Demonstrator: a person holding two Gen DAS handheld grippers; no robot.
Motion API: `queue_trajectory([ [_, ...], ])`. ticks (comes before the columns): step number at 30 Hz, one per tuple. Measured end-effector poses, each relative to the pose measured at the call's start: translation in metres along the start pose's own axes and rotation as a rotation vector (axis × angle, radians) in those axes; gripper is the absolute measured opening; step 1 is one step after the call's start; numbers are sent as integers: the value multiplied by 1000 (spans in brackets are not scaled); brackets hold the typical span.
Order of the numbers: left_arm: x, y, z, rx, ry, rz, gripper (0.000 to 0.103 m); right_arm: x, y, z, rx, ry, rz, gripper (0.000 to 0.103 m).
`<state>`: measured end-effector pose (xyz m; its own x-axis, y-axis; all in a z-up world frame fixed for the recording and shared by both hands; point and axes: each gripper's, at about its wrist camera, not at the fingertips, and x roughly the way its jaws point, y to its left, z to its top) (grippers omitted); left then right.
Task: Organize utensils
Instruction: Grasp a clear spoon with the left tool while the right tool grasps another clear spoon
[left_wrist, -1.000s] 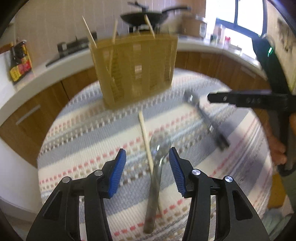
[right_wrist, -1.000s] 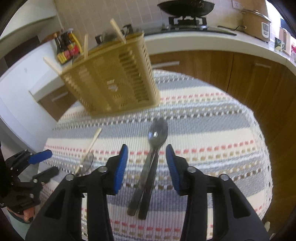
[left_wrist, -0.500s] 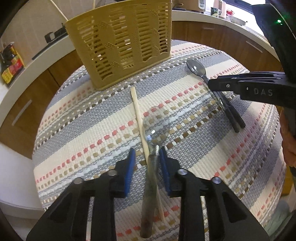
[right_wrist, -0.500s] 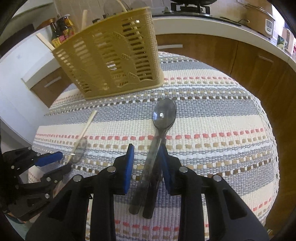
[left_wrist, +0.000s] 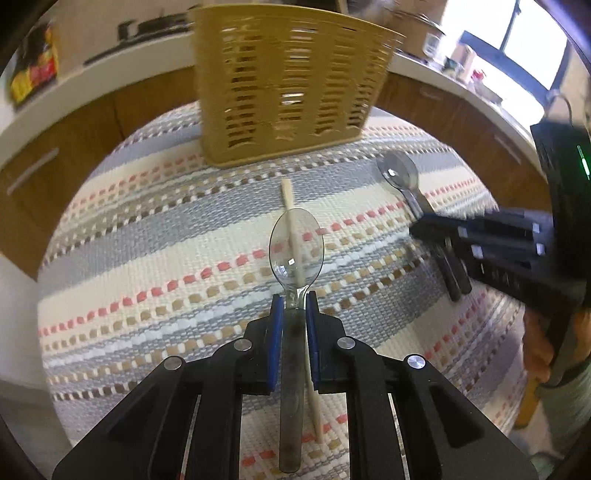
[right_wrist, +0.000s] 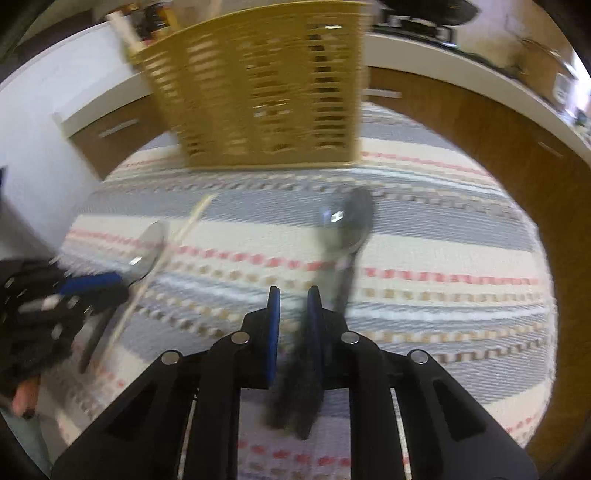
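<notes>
My left gripper (left_wrist: 294, 308) is shut on the neck of a clear plastic spoon (left_wrist: 296, 246), held over a pale wooden chopstick (left_wrist: 287, 192) that lies on the striped mat. My right gripper (right_wrist: 293, 301) has its jaws narrowed around the dark handles of a grey spoon (right_wrist: 347, 221); the spoon looks tilted and blurred, and a small gap shows beside the left pad. The yellow slotted utensil basket (left_wrist: 288, 85) stands upright at the mat's far side, also in the right wrist view (right_wrist: 258, 92).
The round table has a woven striped mat (left_wrist: 166, 258). Wooden cabinets and a white counter (left_wrist: 92, 70) curve behind it. The right gripper (left_wrist: 498, 251) shows at the right of the left wrist view, the left gripper (right_wrist: 74, 291) at the left of the right one.
Both grippers have closed in on their spoons. The left one now clamps the clear spoon and has lifted it. The right view has swung and blurred, with the grey spoon shifted right.
</notes>
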<state>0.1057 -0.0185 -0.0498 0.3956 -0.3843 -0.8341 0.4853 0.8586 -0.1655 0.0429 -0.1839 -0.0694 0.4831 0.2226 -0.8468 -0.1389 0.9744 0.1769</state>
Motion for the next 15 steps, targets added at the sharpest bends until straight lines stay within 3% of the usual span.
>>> queue_trajectory([
  [5, -7, 20, -8, -51, 1, 35, 11, -2, 16, -10, -57, 25, -3, 13],
  [11, -10, 24, -7, -60, -14, 28, 11, -28, -13, 1, 67, -47, 10, 13],
  [15, -8, 24, -5, -59, -24, 21, 11, -27, -30, 0, 115, -35, 4, 13],
])
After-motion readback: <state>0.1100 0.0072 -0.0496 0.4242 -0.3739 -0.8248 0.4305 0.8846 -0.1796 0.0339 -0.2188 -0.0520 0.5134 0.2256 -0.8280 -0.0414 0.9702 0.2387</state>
